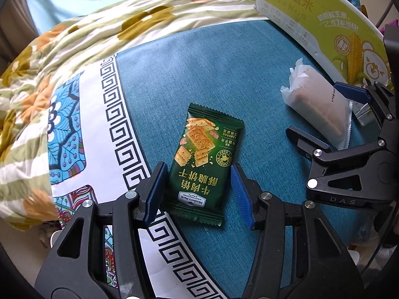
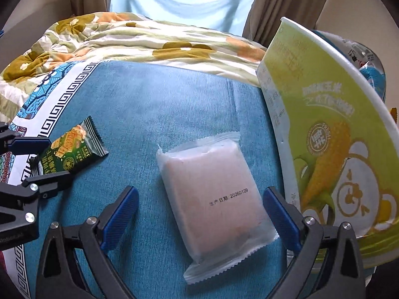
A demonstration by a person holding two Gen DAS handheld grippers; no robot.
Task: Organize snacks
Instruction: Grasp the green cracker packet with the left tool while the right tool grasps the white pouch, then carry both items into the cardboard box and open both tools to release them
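Left to right across the teal cloth (image 1: pixel 212 57) I count 2 snack packets and 1 carton. My left gripper (image 1: pixel 197 191) straddles the dark green cracker packet (image 1: pixel 204 162), which lies flat between my blue pads (image 1: pixel 239 194); the pads stand apart with a sliver of cloth showing on each side of it. Next comes 1 frosted white packet (image 2: pixel 214 194), flat between the widely spread fingers of my right gripper (image 2: pixel 199 219), untouched. At far right stands 1 yellow-green corn carton (image 2: pixel 324 137), its near wall just beside my right pad.
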